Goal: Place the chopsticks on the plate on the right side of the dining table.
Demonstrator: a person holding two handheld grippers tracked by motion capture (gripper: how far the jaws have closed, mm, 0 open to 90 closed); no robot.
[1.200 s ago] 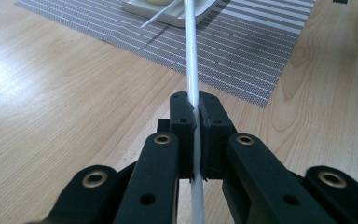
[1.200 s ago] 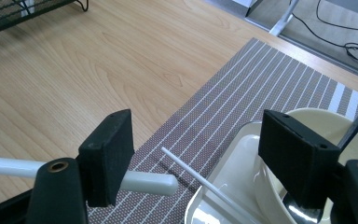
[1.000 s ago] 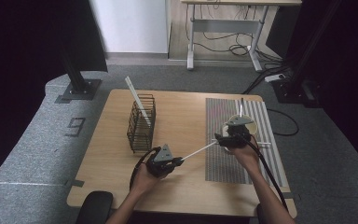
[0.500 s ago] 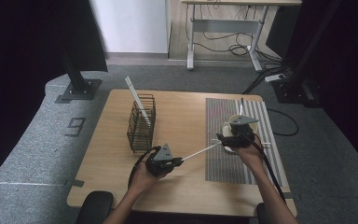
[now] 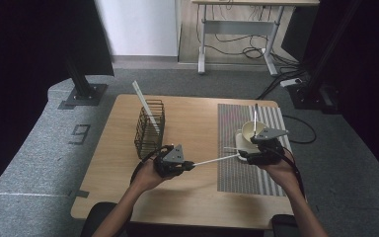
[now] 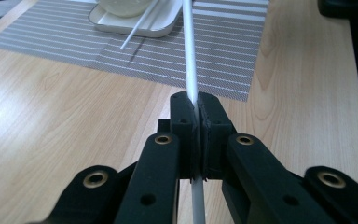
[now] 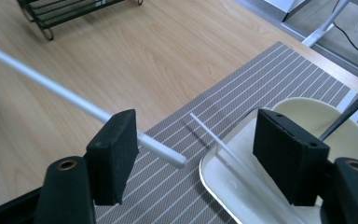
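One tool clamps rod; rack overhead.

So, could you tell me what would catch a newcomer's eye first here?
Probably the long white stick spanning the gap between the hands: the left gripper is clamped on it, while its free tip lies between the open jaws of the right gripper. Next, the black wire basket on the bare wood.

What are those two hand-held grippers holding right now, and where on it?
The left hand-held gripper clamps a white stick near one end. The right hand-held gripper is open, holding nothing.
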